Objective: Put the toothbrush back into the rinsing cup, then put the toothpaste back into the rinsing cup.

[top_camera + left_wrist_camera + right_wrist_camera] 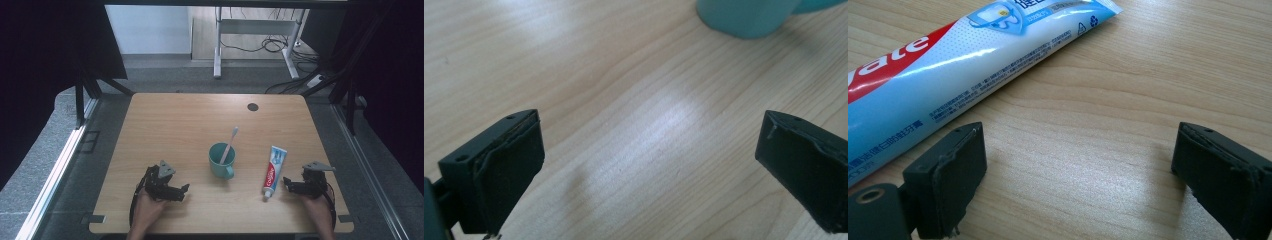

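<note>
White, blue and red, the toothpaste tube is lying flat on the wooden table toward its near right corner, cap end pointing at the person, and in the right gripper view it is running just beside one jaw without touching it. Right gripper is resting just right of the cap with its jaws spread wide around bare wood, gripping nothing. Further left, a teal cup is holding a toothbrush, and beyond it the left gripper is sitting equally wide and empty.
</note>
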Demonstrator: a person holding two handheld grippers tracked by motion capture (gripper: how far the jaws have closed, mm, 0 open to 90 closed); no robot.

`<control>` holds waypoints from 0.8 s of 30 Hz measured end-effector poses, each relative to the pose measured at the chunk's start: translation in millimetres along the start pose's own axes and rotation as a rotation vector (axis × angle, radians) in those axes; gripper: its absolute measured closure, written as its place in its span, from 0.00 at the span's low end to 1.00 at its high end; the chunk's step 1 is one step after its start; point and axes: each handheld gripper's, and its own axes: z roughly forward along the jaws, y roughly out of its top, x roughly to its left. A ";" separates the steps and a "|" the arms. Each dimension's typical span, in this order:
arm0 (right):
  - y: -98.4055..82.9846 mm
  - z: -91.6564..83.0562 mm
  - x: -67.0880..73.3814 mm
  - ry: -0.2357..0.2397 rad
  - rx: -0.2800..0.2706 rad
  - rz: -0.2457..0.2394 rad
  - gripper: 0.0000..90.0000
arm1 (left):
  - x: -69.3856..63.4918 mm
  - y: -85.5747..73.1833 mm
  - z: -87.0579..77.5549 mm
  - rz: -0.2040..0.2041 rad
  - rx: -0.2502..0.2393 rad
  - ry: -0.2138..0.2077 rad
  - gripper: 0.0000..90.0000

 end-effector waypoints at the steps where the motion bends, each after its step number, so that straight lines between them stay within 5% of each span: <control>1: 0.0 0.0 -0.1 0.000 0.000 0.000 0.08 | -0.3 -0.9 0.8 0.003 0.003 0.001 0.00; 16: -0.4 -0.8 -0.8 -0.006 -0.006 0.004 0.11 | 2.4 -15.7 13.4 0.000 0.056 -0.012 0.00; 24: -1.3 -4.8 -4.7 -0.027 -0.005 0.050 0.16 | 3.7 -15.6 13.9 -0.007 0.057 -0.023 0.00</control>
